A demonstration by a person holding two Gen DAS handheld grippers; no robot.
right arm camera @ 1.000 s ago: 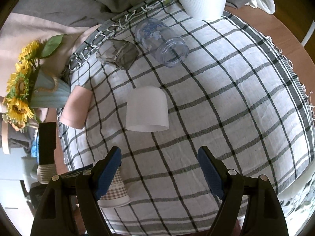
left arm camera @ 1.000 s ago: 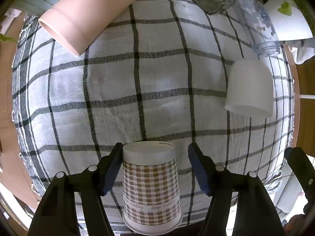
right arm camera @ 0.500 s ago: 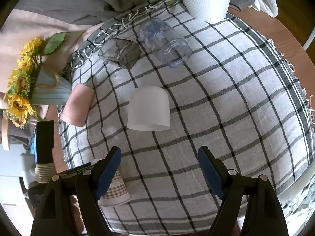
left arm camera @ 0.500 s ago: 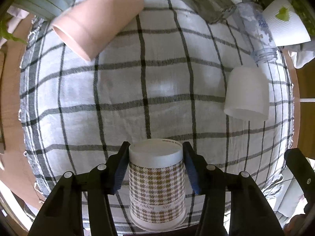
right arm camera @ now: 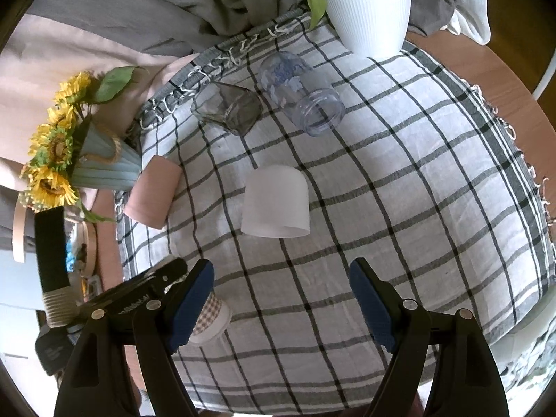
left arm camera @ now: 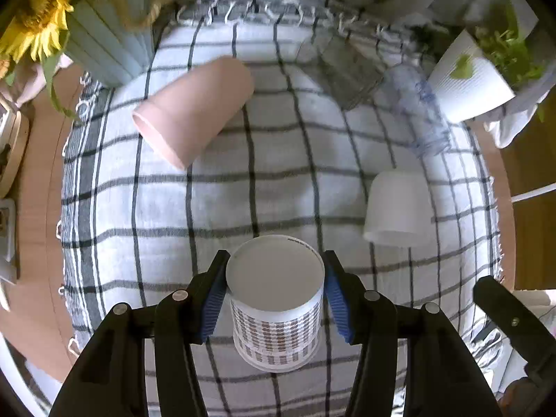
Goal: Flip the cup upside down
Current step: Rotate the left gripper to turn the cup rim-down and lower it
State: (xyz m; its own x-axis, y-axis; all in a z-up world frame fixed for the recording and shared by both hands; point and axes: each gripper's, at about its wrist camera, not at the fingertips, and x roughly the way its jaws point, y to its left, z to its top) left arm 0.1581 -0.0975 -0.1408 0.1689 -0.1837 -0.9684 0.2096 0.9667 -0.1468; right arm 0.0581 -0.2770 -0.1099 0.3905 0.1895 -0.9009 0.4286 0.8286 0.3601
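My left gripper point(left arm camera: 275, 295) is shut on a houndstooth paper cup point(left arm camera: 278, 312). Its white base points away from the camera and its rim points down toward the checked cloth point(left arm camera: 243, 191), seemingly lifted off it. The same cup point(right arm camera: 210, 323) shows at the lower left of the right wrist view, partly hidden behind my right gripper's left finger point(right arm camera: 191, 299). My right gripper point(right arm camera: 281, 302) is open and empty above the near side of the cloth.
A white frosted cup point(right arm camera: 276, 203) stands upside down mid-cloth. A pink cup point(right arm camera: 153, 191), a grey glass point(right arm camera: 227, 107) and a clear blue-patterned jar point(right arm camera: 300, 93) lie on their sides. A sunflower vase point(right arm camera: 104, 170) stands left, a white plant pot point(right arm camera: 368, 7) at the back.
My left gripper closed on the houndstooth cup, then raised and tilted it, so the white base now faces the camera more. The right gripper pulled back slightly and stayed open.
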